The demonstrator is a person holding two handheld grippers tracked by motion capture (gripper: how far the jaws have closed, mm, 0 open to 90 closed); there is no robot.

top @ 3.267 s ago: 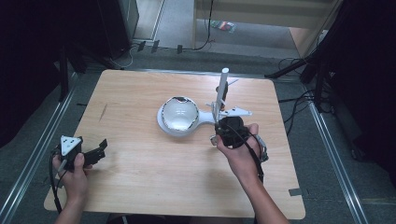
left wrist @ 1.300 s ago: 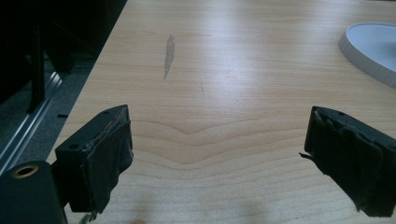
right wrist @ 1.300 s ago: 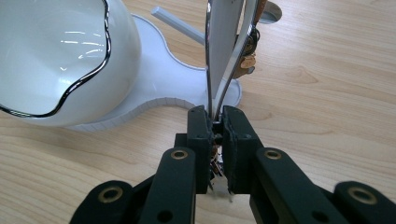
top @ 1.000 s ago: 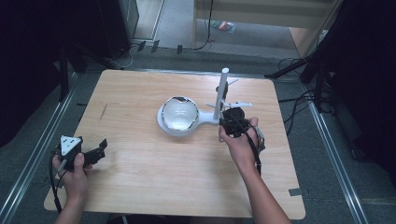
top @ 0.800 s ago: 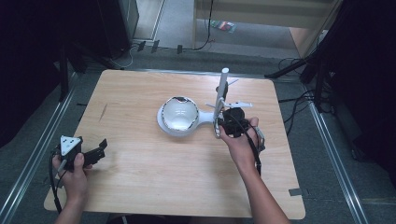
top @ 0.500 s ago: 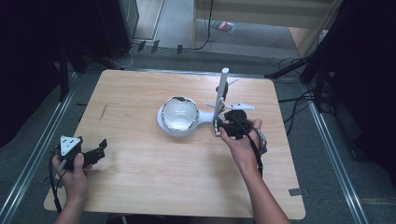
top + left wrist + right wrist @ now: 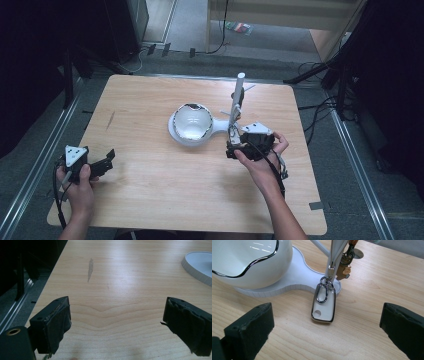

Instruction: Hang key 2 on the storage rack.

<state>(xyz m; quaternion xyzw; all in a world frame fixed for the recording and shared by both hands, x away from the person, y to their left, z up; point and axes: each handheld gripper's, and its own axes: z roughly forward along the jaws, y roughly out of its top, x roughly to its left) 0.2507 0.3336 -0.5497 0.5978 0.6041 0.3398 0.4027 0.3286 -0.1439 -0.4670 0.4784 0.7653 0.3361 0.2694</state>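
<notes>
1. We find the left gripper (image 7: 102, 162) at seven o'clock on the tabletop (image 7: 150, 200), fingers apart, empty, well away.
2. The key fob (image 7: 323, 305) hangs off the white stand (image 7: 299, 277), long axis toward twelve o'clock.
3. The right gripper (image 7: 324, 332), nearer, has just been opening its fingers; nothing lies between them.

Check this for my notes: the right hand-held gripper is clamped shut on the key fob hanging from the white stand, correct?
Not clamped. The right gripper view shows the right hand-held gripper with its jaws just opened wide, and the key fob hangs free from the white stand between them.
</notes>
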